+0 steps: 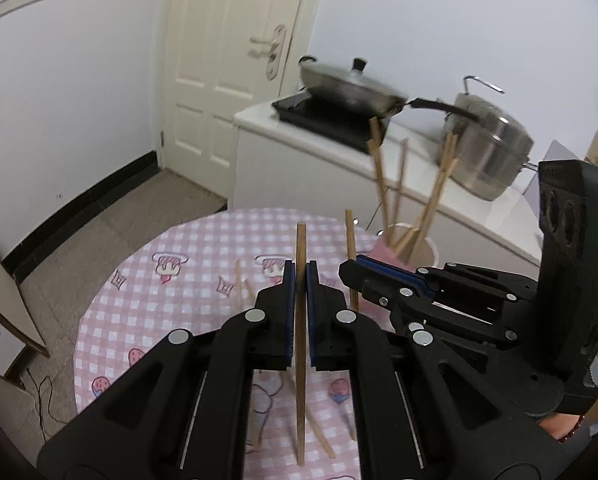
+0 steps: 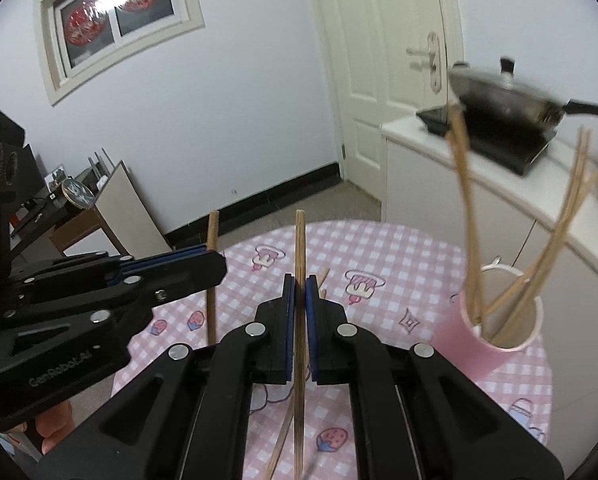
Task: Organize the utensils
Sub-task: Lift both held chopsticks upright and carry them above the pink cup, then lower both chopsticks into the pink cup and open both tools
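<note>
Left gripper (image 1: pixel 300 276) clamped on upright brown wooden chopstick (image 1: pixel 300 248); right gripper (image 2: pixel 300 290) clamped on second wooden chopstick (image 2: pixel 299 240), each stick poking above blue pads (image 1: pixel 287 280).

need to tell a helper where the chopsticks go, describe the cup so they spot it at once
Start at the round table with the pink checked cloth. Near its edge, on the side closest to the white counter, stands the cup. It is pink with a white rim, the only upright container on the table, and several chopsticks already fan out of it.
</note>
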{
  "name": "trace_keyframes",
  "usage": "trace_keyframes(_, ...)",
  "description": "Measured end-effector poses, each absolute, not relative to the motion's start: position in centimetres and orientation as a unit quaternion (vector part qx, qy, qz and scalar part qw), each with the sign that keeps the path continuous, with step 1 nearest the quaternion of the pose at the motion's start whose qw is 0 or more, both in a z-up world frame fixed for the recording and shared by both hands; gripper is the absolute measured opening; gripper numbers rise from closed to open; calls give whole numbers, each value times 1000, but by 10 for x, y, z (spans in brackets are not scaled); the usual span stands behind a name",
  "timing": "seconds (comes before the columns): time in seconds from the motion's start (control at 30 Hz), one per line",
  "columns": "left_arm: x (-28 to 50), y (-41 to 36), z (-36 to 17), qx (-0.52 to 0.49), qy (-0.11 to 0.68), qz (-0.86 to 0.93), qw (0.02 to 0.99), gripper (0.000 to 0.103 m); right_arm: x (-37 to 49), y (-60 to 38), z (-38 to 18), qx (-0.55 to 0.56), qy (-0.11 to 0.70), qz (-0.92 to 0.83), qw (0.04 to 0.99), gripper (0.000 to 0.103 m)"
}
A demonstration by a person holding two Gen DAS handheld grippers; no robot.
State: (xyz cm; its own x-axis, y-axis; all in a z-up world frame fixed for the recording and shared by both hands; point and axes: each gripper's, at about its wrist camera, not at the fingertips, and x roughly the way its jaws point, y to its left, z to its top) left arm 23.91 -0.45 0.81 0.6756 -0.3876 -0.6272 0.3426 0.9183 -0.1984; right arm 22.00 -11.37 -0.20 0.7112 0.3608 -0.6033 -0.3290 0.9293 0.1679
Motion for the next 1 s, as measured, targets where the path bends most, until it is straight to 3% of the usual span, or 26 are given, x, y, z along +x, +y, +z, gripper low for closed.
trace_keyframes(0.53, 224, -47, 79, -45, 269, -226, 935, 5, 179, -170, 72, 14, 232, 141, 962, 4)
trace_keyframes(1.0, 254, -101, 114, -59, 215, -240, 945, 5, 191, -219, 96, 0, 162, 60, 985, 4)
